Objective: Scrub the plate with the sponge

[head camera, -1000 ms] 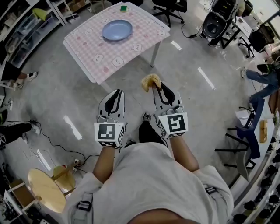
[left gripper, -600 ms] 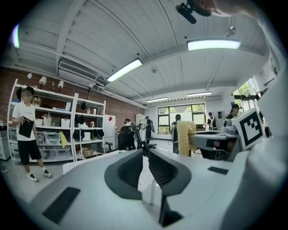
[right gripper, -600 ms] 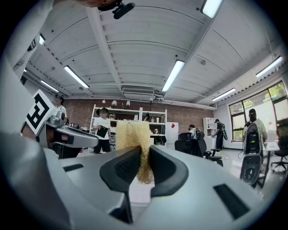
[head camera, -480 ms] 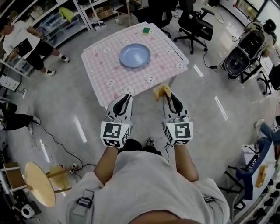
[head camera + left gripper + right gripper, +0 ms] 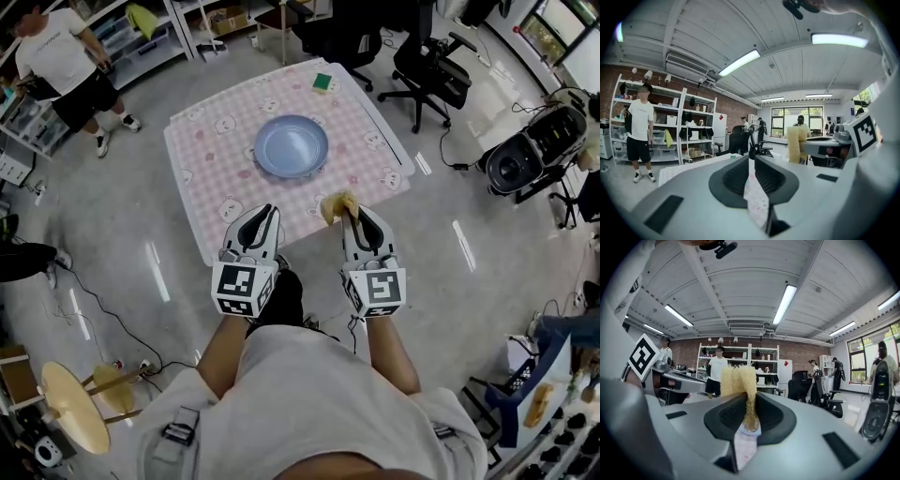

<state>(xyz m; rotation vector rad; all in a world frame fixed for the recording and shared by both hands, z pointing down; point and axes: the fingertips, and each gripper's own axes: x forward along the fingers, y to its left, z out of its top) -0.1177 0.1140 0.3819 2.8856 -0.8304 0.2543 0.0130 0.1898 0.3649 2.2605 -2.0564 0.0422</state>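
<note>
A blue plate lies in the middle of a table with a pink checked cloth. A small green pad sits near the table's far edge. My right gripper is shut on a yellow sponge, held over the table's near edge, short of the plate. In the right gripper view the sponge sticks up from between the jaws of the right gripper. My left gripper is level with it on the left, shut and holding nothing; its own view shows the left gripper with jaws together.
A person in a white shirt stands by shelves at the back left. Office chairs and a black machine stand to the right of the table. A round wooden stool and floor cables lie behind me on the left.
The table and plate have come closer and moved toward the middle of the head view. Both grippers now reach the table's near edge, the sponge still in the right one.
</note>
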